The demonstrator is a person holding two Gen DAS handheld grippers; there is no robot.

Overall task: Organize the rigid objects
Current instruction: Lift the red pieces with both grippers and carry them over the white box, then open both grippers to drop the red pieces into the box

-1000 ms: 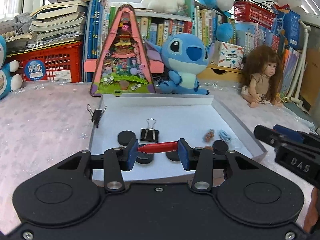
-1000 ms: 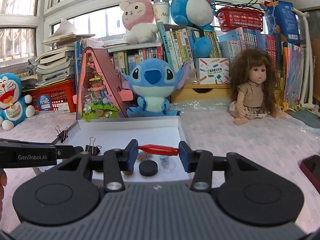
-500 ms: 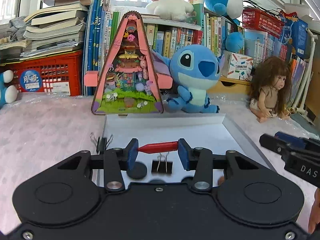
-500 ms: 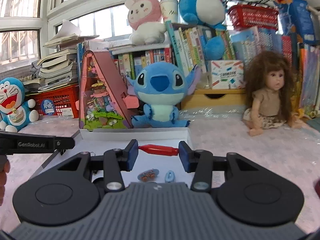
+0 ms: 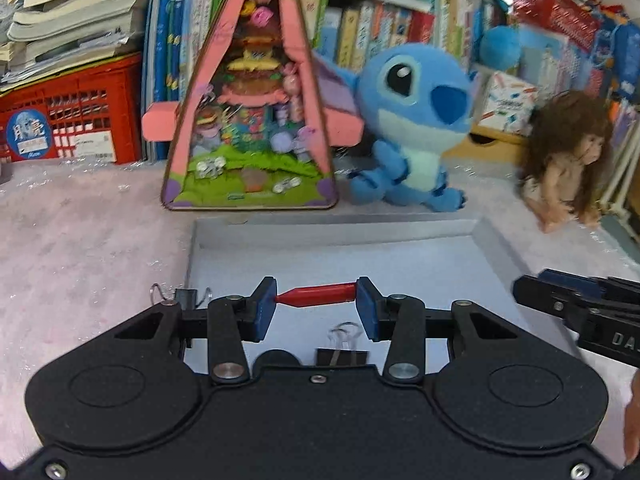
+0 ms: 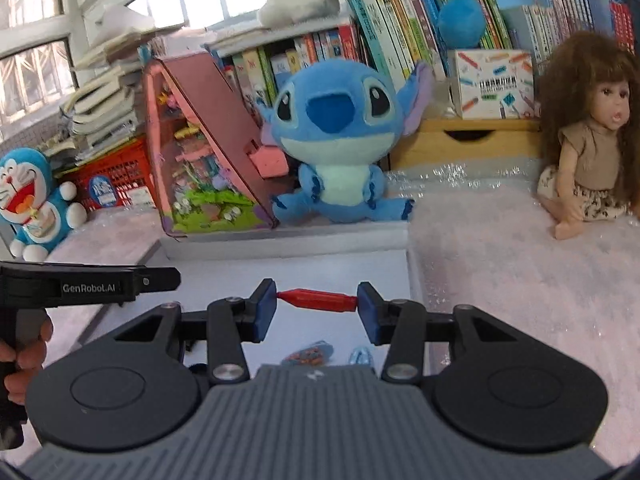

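My left gripper (image 5: 316,306) is shut on a red pointed peg (image 5: 318,294), held crosswise above the grey tray (image 5: 336,228). My right gripper (image 6: 317,307) is shut on a second red peg (image 6: 318,300), held over the same tray (image 6: 280,250). A black binder clip (image 5: 342,354) and a black disc (image 5: 276,358) lie in the tray just under the left gripper. Another binder clip (image 5: 186,296) sits on the tray's left rim. A small orange-blue piece (image 6: 308,354) and a light blue clip (image 6: 360,356) lie under the right gripper.
A pink triangular toy house (image 5: 250,112), a Stitch plush (image 5: 412,120) and a doll (image 5: 568,160) stand behind the tray. A Doraemon plush (image 6: 30,200) sits far left. Books and a red crate (image 5: 72,112) line the back. The other gripper shows at right (image 5: 580,316).
Both grippers have risen and moved forward over the tray, each still holding its red peg. The small items in the tray have slid down out of sight beneath them.
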